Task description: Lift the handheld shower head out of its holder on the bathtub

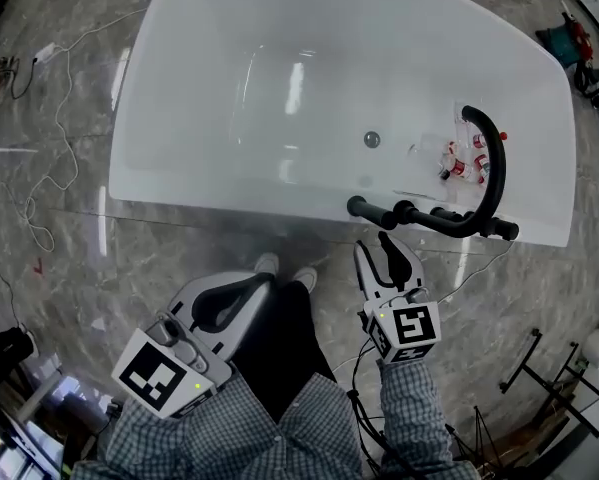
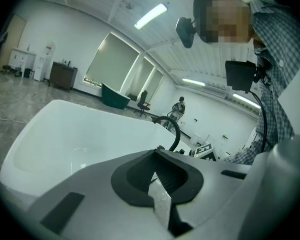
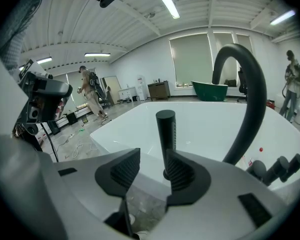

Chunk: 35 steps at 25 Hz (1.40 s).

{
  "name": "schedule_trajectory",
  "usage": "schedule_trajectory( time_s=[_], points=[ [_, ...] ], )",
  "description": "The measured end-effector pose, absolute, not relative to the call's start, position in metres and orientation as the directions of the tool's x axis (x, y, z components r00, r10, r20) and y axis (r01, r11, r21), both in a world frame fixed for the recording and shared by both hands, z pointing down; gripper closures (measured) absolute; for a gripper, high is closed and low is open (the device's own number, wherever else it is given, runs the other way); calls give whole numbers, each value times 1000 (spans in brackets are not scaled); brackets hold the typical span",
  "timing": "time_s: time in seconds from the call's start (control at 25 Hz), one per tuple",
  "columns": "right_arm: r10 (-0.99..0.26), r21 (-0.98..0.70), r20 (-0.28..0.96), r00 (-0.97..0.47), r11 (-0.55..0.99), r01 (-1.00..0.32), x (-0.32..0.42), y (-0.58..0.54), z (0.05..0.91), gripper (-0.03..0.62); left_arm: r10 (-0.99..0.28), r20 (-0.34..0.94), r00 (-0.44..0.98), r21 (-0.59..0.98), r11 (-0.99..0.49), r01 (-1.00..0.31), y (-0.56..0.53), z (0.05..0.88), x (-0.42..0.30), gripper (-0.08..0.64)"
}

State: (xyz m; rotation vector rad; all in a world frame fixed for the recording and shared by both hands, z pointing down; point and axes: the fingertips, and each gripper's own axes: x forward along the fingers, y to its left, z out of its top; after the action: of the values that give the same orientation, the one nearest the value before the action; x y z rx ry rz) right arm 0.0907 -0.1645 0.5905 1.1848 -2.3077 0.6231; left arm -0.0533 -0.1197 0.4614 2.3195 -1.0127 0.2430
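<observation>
My left gripper (image 1: 262,281) hangs short of the bathtub (image 1: 229,196), fingers shut together and empty. The handheld shower head (image 3: 166,134) stands on the tub's near rim, long axis vertical, free end up. My right gripper (image 3: 147,166) faces it, fingers spread wide, not touching it.

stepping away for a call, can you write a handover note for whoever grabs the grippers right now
Right gripper: open, empty, jaws aimed at the handheld shower head, no grip yet.
Left gripper: shut, empty, held back near the body.
The handheld shower head stands upright in its holder on the near rim of the bathtub, beside the arched black faucet.
Done: approach only.
Left: close the right jaws on the handheld shower head and lift it out.
</observation>
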Motion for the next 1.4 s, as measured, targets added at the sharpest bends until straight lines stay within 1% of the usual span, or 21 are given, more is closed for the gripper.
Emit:
schedule_trajectory(
  time_s=[0.72, 0.96, 1.4],
  points=[
    [-605, -138, 646, -466, 508, -850, 103, -183, 680, 443, -590, 370, 717, 496, -527, -690, -132, 502, -41, 554],
    [-631, -133, 612, -477, 513, -848, 99, -195, 692, 442, -577, 391, 717, 510, -513, -691, -133, 517, -43, 554],
    [-644, -122, 609, -463, 501, -857, 96, -210, 719, 436, -565, 408, 717, 532, -491, -690, -133, 538, -43, 553]
  ],
)
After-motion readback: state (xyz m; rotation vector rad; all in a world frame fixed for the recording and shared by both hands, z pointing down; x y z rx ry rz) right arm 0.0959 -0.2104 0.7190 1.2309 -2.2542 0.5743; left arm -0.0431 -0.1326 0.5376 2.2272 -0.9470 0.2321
